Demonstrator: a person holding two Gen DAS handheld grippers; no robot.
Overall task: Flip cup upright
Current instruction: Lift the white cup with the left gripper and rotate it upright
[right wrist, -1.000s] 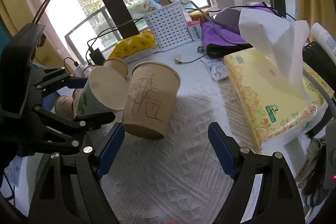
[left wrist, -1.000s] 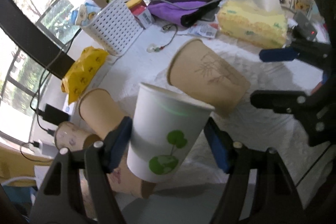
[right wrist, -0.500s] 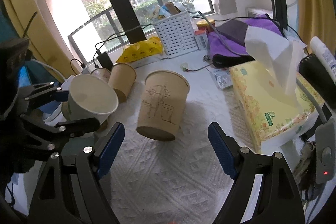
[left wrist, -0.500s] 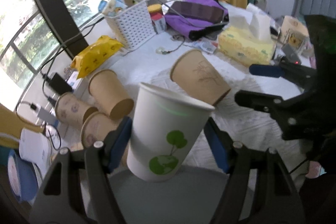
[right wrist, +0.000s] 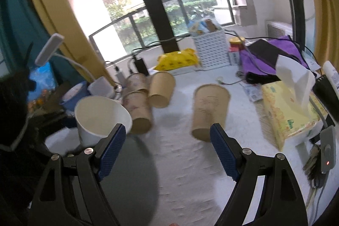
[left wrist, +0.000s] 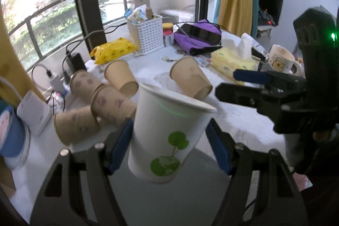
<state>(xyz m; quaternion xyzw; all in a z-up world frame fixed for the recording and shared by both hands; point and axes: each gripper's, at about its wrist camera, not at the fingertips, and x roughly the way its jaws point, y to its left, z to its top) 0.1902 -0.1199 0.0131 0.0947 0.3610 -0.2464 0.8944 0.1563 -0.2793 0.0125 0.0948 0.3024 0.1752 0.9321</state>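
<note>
Now my left fingers (left wrist: 169, 141) are closed on the white cup (left wrist: 167, 135), one blue pad pressed to each side of its wall, and they hold it in the air with the mouth up and only a slight tilt. I grip it across the lower half, I think, so the rim stays free and the thin paper wall is not crushed where it is weakest. It looks light and smooth, a tapered cone with a rolled lip and a green tree printed on the side; a hard squeeze would likely dent it. From the right camera the same white cup (right wrist: 101, 118) shows an empty, pale inside.

My right fingers (right wrist: 167, 149) are spread wide and hold nothing. They point toward the bamboo cup (right wrist: 208, 111), a brown paper cup that seems to stand mouth down on the worktop (right wrist: 190, 162), well to the right of the white cup. That would be my guess for the next one to turn.

Beyond the white cup a cluster of brown cups (left wrist: 101, 103) lies on its sides, touching one another. The worktop has a white, woven, bumpy cover, so a cup set down there should not slide much.
</note>
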